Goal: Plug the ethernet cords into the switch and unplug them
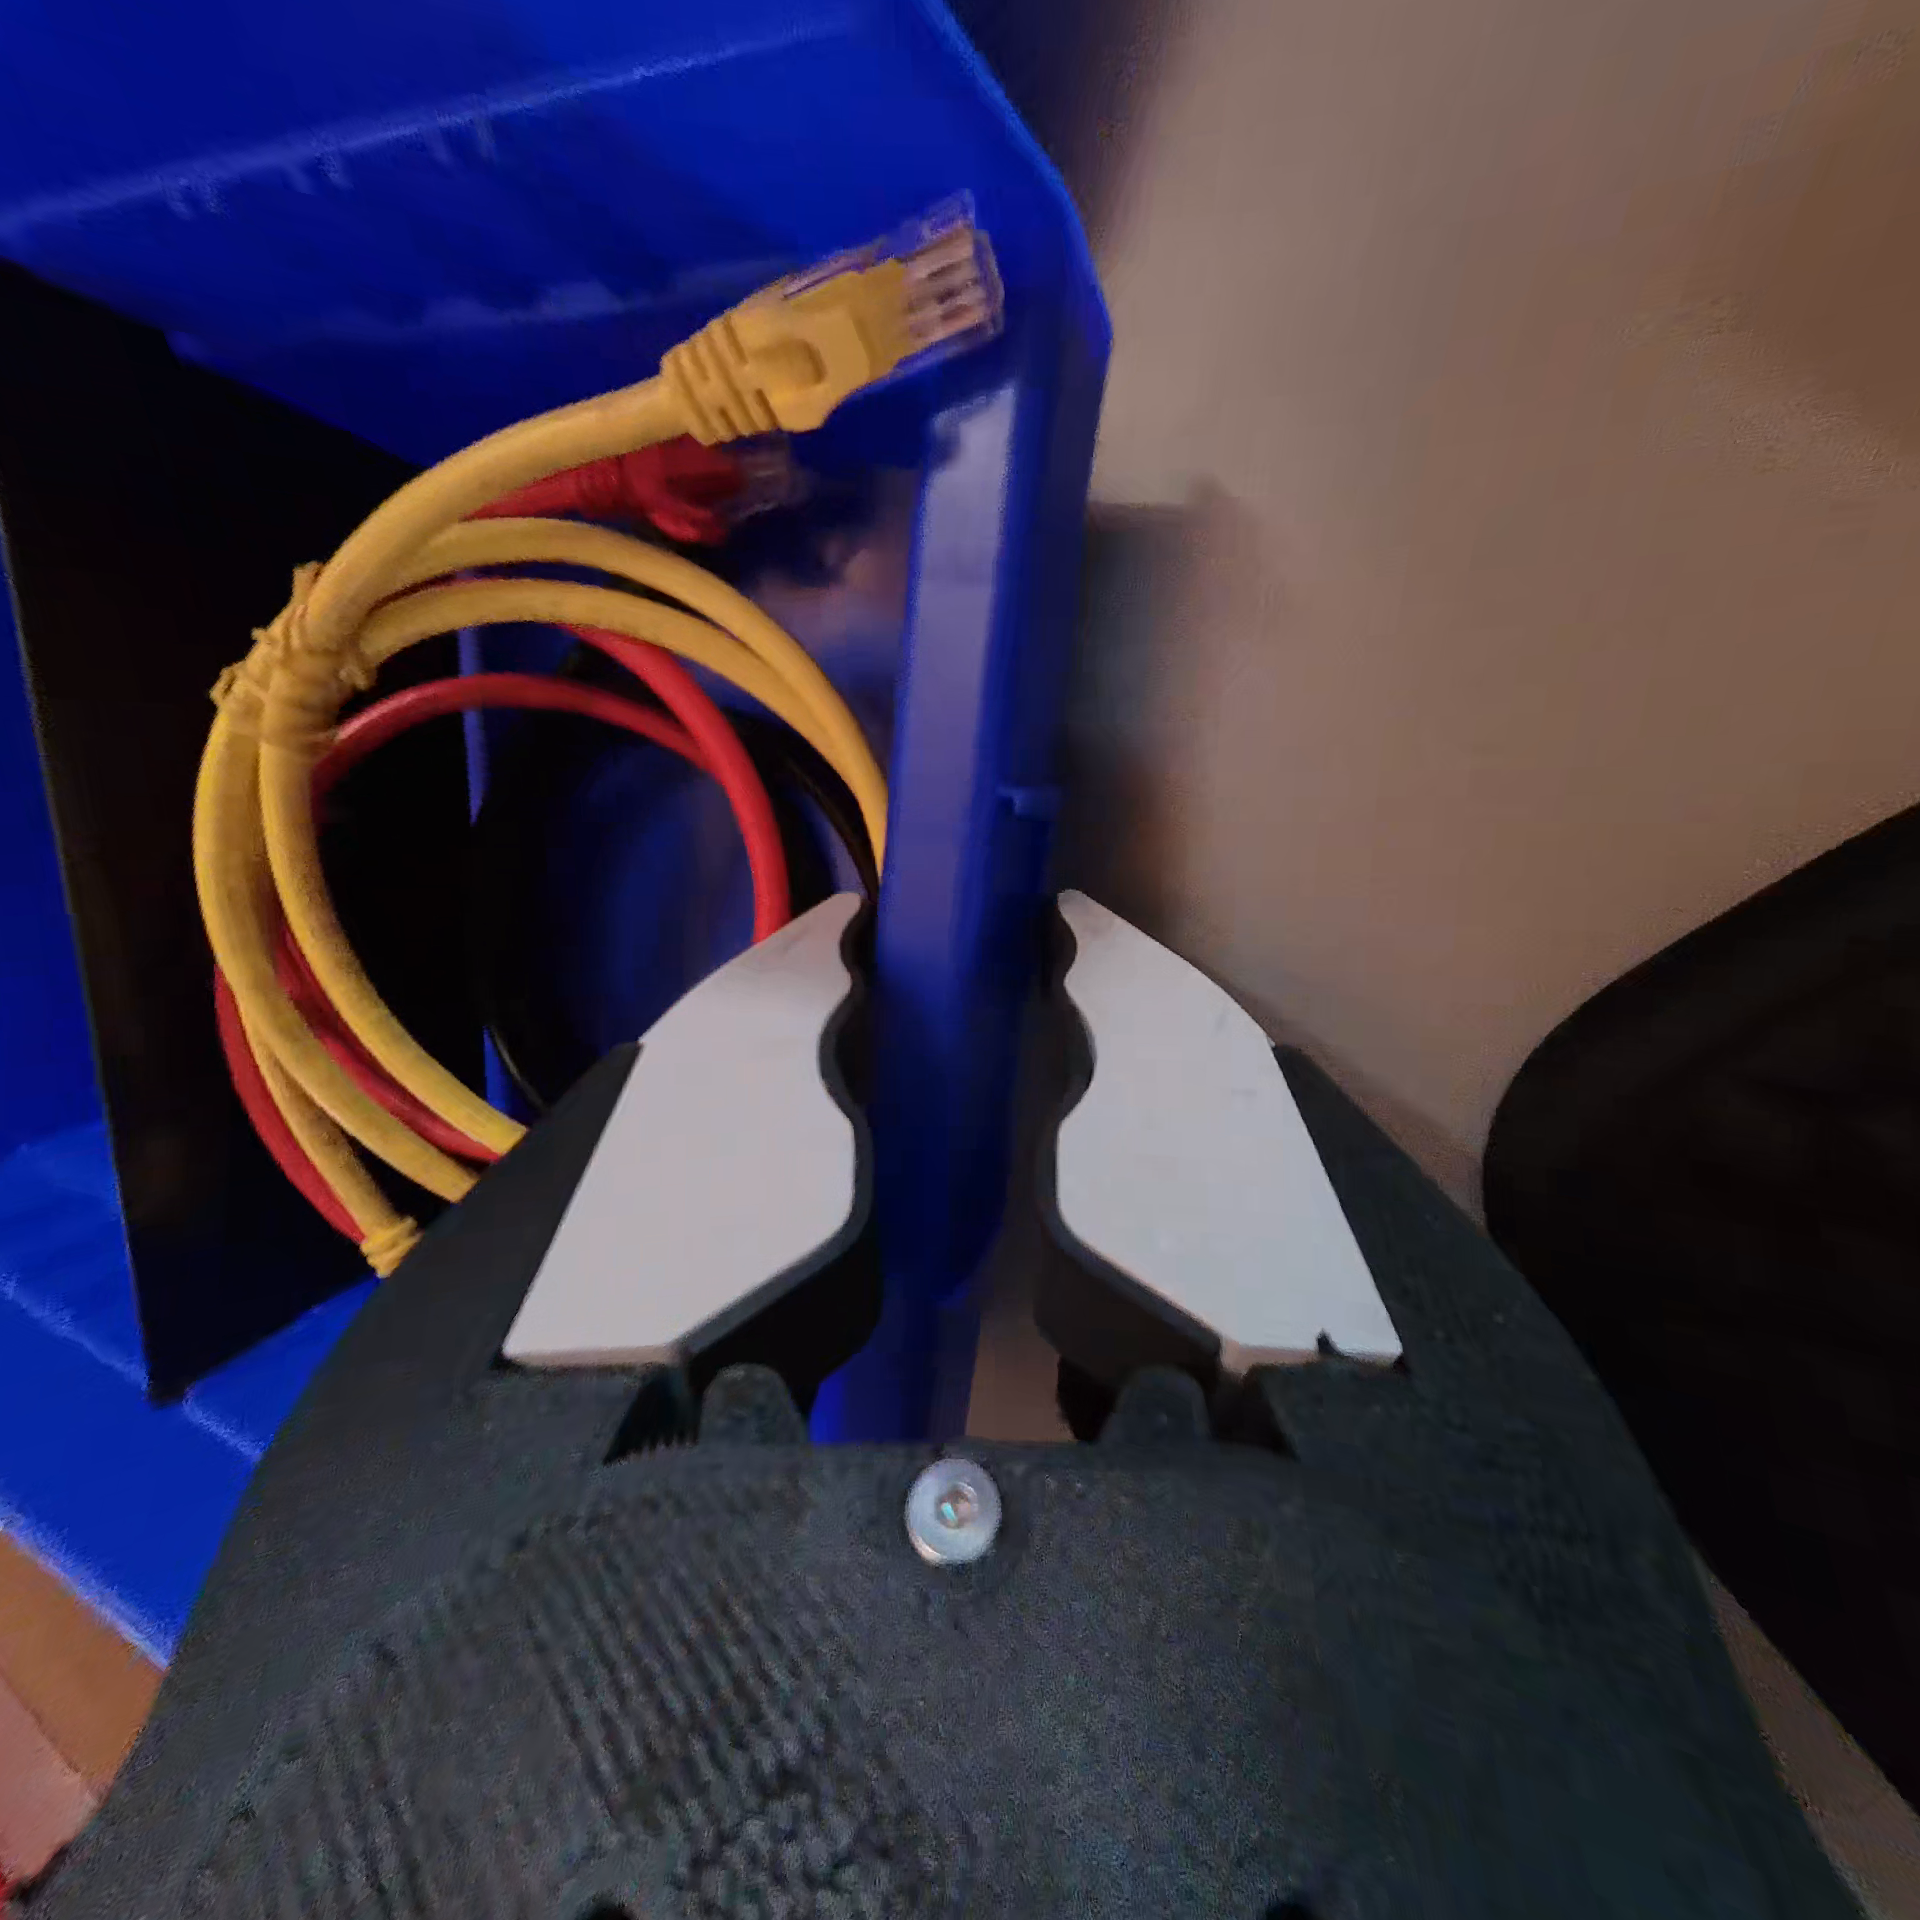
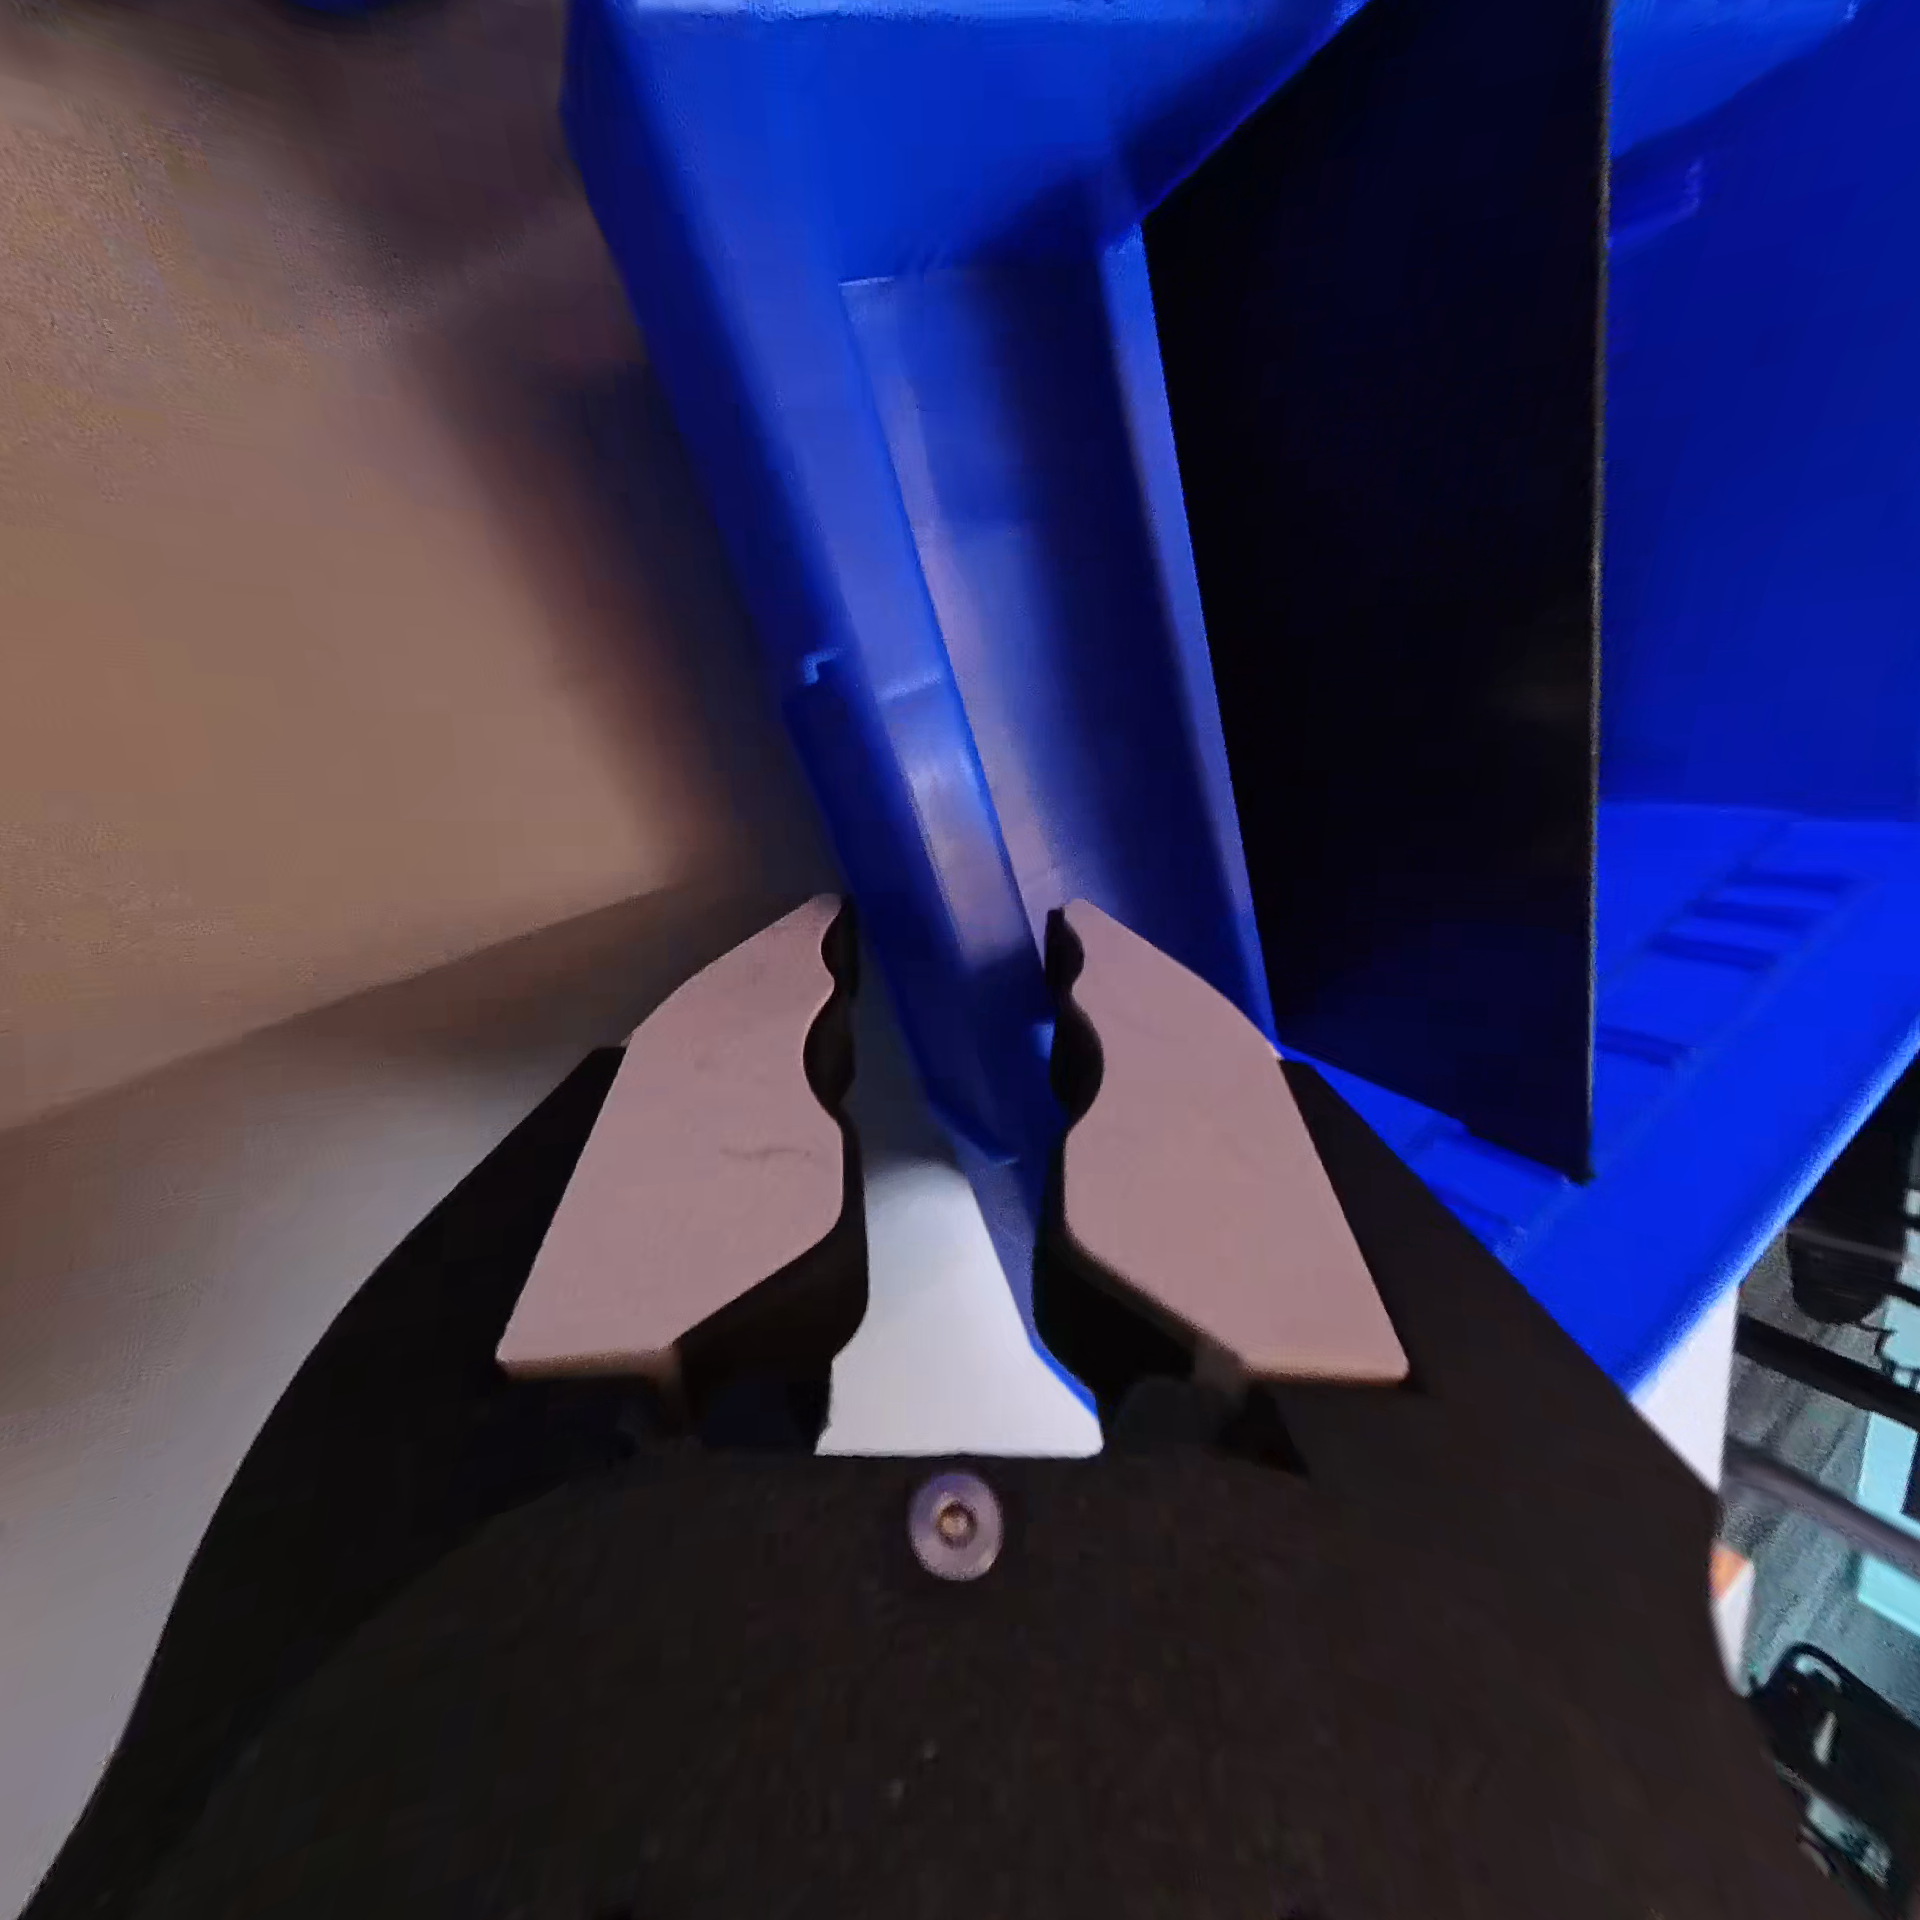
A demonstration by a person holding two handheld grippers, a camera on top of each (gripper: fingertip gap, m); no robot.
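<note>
In the left wrist view, a glossy blue plastic bin [image 1: 436, 208] fills the upper left, with a flat black divider panel [image 1: 156, 831] standing upright inside it. Beside the panel, inside the bin, lies a coiled yellow ethernet cord [image 1: 312, 852] bound with twist ties, its clear-tipped plug [image 1: 831, 322] raised against the bin's side wall. A coiled red ethernet cord [image 1: 665, 717] loops through the same bundle, its plug tucked just under the yellow one. To the right of the bin are a blurred beige wall [image 1: 1455, 416] and a dark rounded shape [image 1: 1745, 1195], too blurred to identify. The bin's side wall [image 1: 966, 831] stands straight ahead of the left claw [image 1: 961, 925], between its two grey fingers. The left claw is closed down on this wall, the black pads touching it on both sides; the cords sit just left of the left finger, apart from it.

In the right wrist view, the same blue bin takes up the centre and right, the black divider panel [image 2: 1382, 623] standing inside it. Below is a pale surface [image 2: 935, 1351], and some blurred dark equipment [image 2: 1829, 1507] shows at the right edge. The right claw [image 2: 951, 930] straddles the bin's opposite side wall [image 2: 935, 831], narrowly parted, its pads against or very near the rim. The switch does not show in either view.
</note>
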